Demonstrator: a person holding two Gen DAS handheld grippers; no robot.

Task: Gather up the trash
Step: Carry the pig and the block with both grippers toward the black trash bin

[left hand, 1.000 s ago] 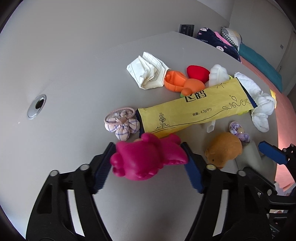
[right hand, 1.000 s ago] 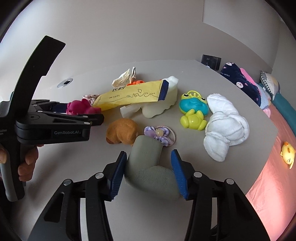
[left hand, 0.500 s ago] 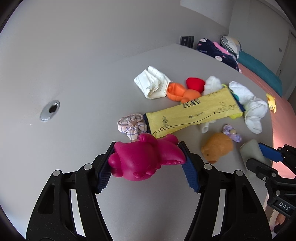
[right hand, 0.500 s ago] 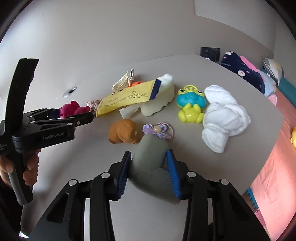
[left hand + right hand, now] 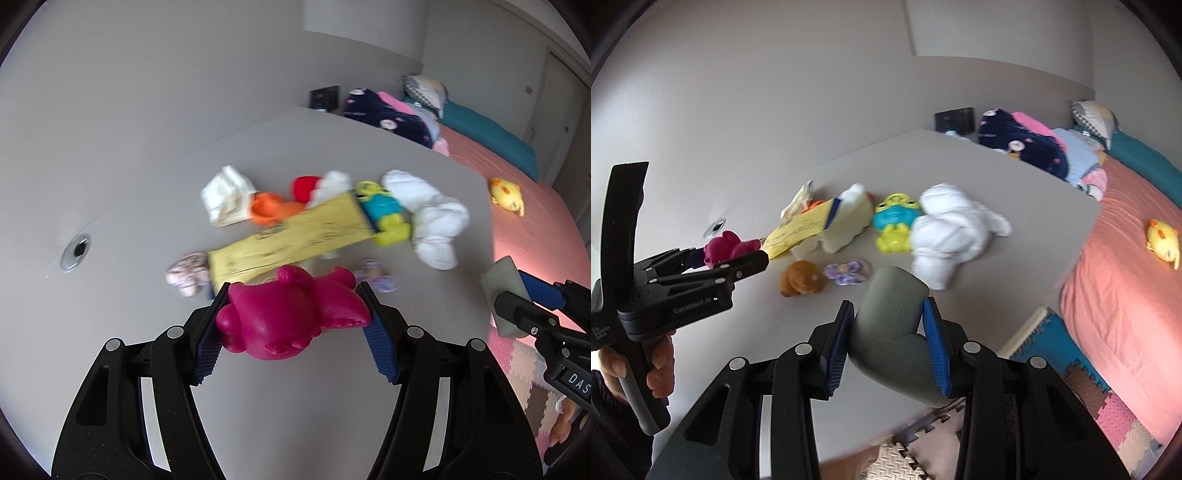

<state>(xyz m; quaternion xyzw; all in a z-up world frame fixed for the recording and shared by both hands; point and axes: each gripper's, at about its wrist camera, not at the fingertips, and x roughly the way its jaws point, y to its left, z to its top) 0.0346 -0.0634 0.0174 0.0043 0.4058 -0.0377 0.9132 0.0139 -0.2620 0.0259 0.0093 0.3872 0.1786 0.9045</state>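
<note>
Above the table (image 5: 110,332), both tongs apparently loaded.

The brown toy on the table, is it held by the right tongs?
No. The brown toy lies free on the table, while the right tongs are shut on a grey-green object.

The things on the table (image 5: 110,184) were smeared by motion blur in the left wrist view, and the print on the yellow packet (image 5: 291,236) could not be read. The pink toy (image 5: 291,317) hid the packet's near edge. Beside the packet, the purple trinket (image 5: 373,278) was too blurred to identify. The picture's edge cut off the label on the right gripper (image 5: 517,295).
</note>
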